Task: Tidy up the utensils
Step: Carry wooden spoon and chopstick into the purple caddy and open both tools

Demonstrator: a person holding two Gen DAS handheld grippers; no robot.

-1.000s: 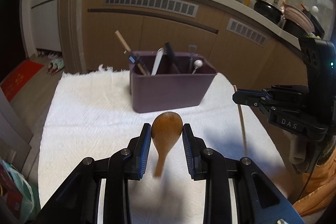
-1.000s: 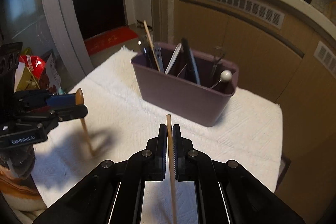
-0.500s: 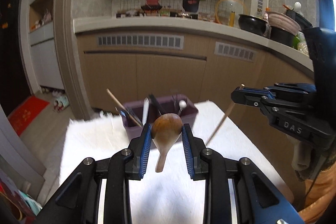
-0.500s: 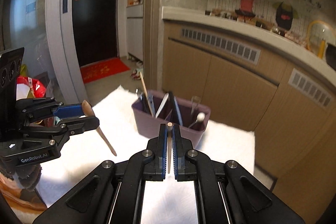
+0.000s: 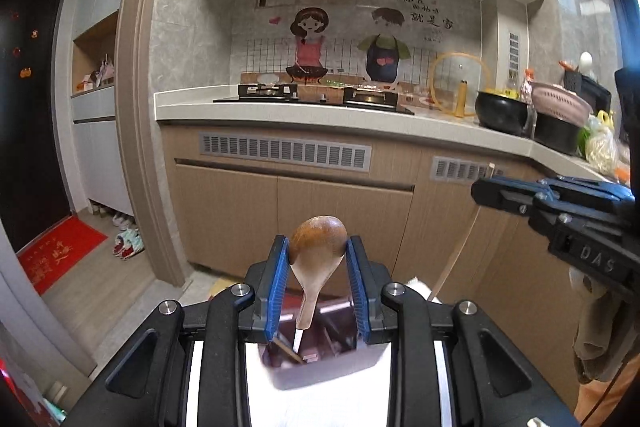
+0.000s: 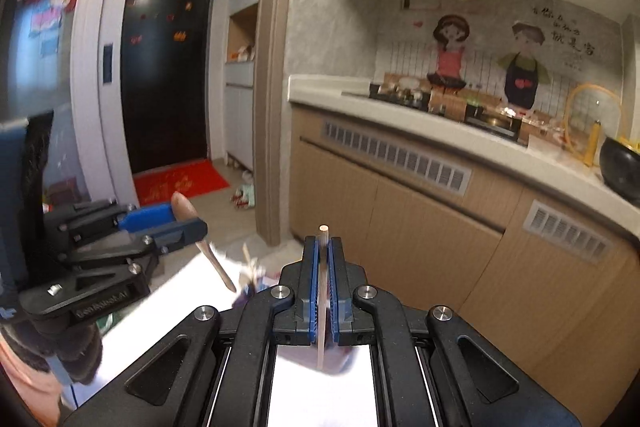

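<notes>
Two grippers held side by side before the kitchen counter (image 5: 280, 115).
The spoon (image 5: 318, 259) sits bowl-up in the left gripper (image 5: 318, 259), above the bin (image 5: 320, 359); right of it, the chopstick (image 6: 322, 291) stands upright in the right gripper (image 6: 322, 259). The bin rests on the towel (image 6: 320, 395).

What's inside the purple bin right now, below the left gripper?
The purple bin is mostly covered by the left gripper and the wooden spoon it clamps. Through the gap a brown stick-like handle and a pale utensil handle show; the rest is covered or blurred.
</notes>
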